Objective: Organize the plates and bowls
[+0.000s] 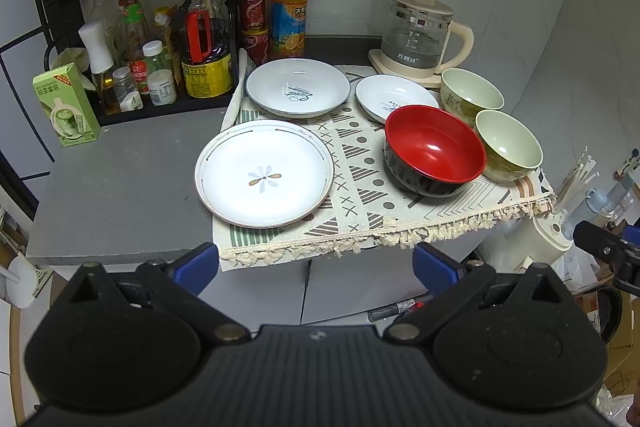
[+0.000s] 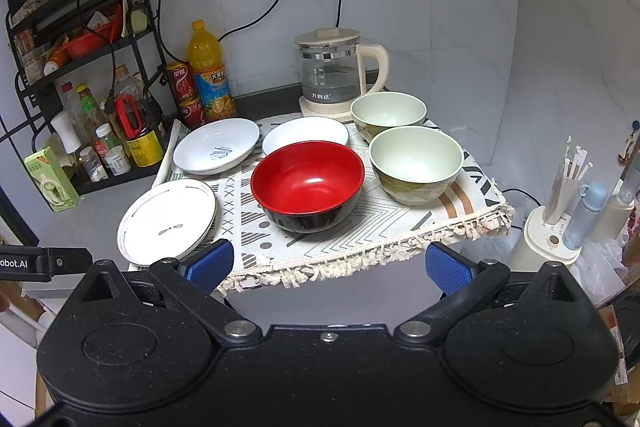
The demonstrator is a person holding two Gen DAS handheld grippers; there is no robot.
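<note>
On a patterned cloth (image 1: 360, 195) lie a flat flower plate (image 1: 264, 173), a deep white plate with blue script (image 1: 298, 87), a smaller white plate (image 1: 394, 97), a red-and-black bowl (image 1: 434, 149) and two green bowls (image 1: 472, 91) (image 1: 508, 145). The right wrist view shows them too: flower plate (image 2: 168, 221), script plate (image 2: 218, 145), small plate (image 2: 306, 135), red bowl (image 2: 308, 183), green bowls (image 2: 388, 113) (image 2: 416, 163). My left gripper (image 1: 316, 265) is open and empty, below the counter's front edge. My right gripper (image 2: 328, 267) is open and empty, in front of the red bowl.
A glass kettle (image 1: 420, 35) stands behind the bowls. A black rack with sauce bottles (image 1: 160, 59), an orange juice bottle (image 1: 290, 3) and a green carton (image 1: 66, 105) fill the left back. Bare grey counter (image 1: 120, 195) lies left of the cloth. A utensil holder (image 2: 560, 223) stands to the right.
</note>
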